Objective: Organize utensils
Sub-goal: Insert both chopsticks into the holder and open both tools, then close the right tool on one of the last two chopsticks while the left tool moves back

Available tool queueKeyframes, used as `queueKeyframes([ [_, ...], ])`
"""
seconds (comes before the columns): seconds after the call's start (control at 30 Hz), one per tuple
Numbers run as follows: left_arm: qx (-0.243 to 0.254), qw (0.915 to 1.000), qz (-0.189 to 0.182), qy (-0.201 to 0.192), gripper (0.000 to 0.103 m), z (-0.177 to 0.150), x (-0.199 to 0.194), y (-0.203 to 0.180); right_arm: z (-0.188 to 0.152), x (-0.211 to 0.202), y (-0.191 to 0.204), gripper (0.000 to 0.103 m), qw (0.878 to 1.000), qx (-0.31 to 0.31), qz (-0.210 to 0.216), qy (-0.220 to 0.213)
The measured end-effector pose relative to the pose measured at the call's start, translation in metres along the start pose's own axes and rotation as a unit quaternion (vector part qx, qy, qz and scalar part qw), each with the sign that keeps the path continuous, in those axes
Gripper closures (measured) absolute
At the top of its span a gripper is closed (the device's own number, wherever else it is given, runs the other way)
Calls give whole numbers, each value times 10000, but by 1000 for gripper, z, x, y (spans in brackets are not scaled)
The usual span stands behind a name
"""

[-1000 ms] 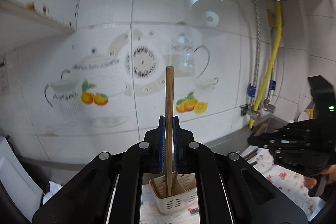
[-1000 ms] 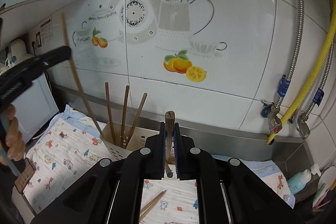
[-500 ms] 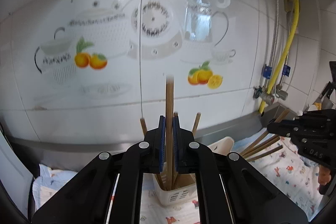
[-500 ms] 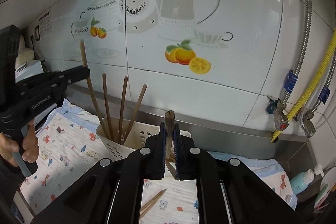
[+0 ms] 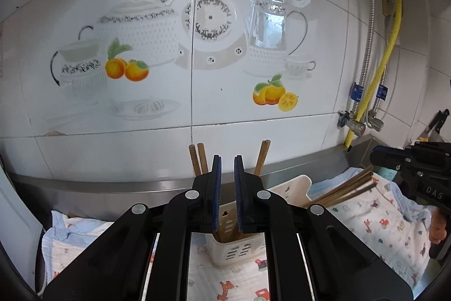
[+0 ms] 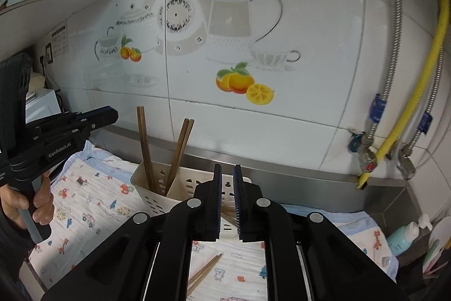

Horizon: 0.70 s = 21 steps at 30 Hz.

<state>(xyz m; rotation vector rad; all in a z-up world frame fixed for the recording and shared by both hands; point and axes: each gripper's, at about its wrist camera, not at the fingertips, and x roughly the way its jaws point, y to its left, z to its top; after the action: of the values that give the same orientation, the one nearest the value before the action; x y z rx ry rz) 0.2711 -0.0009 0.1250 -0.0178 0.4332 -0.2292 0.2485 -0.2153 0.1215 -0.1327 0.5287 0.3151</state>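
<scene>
Near: R tool (image 6: pixel 226 168) jaws a narrow slit apart, nothing pinched btwn the pads. Loose chopsticks (image 6: pixel 203 272) lie flat on the printed cloth (image 6: pixel 93 205) over the desk, directly under this tool and nearer the camera than its tips. Long axis diagonal, low-left to up-right, far ends twd the holder.

L tool (image 5: pixel 225 160): jaws opening, slit only, empty. It hangs right above the holder (image 5: pixel 239 253), pointing down into it.

Mid: holder stands upright on the cloth; stored chopsticks (image 5: pixel 198 157) stand in it, leaning, some left of the L tool's tips and one to the right. L wrist view shows the loose bundle (image 5: pixel 344 188) right of the holder, beside the R tool.

Judgement: next pick = loose bundle. R tool nearer by far; L well apart. R tool needs to draw back and dip, jaws set across the sticks' axis.

Far: tiled wall, pipes.
</scene>
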Motion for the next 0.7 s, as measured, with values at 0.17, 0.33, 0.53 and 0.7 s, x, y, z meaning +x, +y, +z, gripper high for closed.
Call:
queueKeyframes([
  [0.17, -64, 9999, -54, -62, 74, -7, -24, -2, -10, -23, 1, 93, 9999, 72, -20, -118],
  [0.33, 1, 10000, -56, -74, 74, -25, -48, -5, -36, -43, 11, 88, 9998, 114, -83, -137],
  [0.53, -188, 9998, -38, 30, 67, -58, -72, 2, -82, -50, 23, 87, 9995, 314, -41, 41],
  [0.7, -294, 9995, 49, 120, 60, -88, -87, 10, -132, -44, 38, 85, 9980, 512, -38, 364],
])
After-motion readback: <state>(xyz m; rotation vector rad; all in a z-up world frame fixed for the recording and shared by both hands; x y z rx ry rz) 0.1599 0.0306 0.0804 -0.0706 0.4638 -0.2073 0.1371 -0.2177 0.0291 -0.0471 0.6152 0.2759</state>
